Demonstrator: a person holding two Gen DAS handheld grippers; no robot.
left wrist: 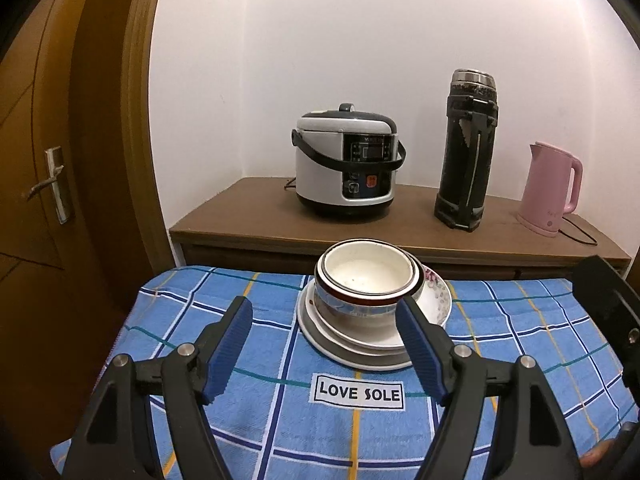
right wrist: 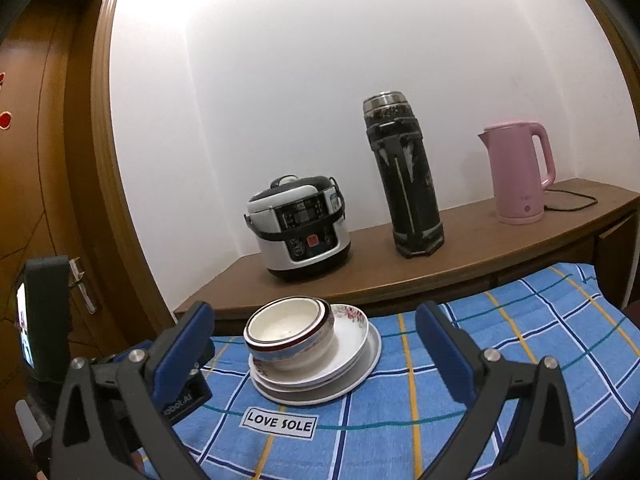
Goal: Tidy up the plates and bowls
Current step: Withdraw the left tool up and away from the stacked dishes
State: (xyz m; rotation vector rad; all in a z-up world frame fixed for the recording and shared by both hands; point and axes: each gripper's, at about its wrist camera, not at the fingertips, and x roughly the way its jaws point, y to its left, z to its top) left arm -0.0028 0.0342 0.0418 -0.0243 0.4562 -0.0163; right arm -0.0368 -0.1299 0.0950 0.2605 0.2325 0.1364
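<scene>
A soft blue checked towel (left wrist: 500, 320) with white, navy, teal and yellow lines and a stitched "LOVE SOLE" label (left wrist: 357, 391) covers the near surface. At its middle, toward the far edge, stands a stack of dishes: nested round glazed bowls (left wrist: 368, 280), cream inside with dark red and blue rim bands, sit on a floral-edged white plate (left wrist: 434, 300), itself on wider plain white plates (left wrist: 340, 348). The left gripper (left wrist: 325, 316), black with ribbed blue pads, stands wide apart just short of the stack, holding nothing. The right gripper (right wrist: 314, 326) is likewise spread wide and empty. On the far wooden counter (left wrist: 248, 208) stand a rice cooker (left wrist: 346, 160), a tall black flask (left wrist: 466, 152) and a pink kettle (left wrist: 550, 188).
</scene>
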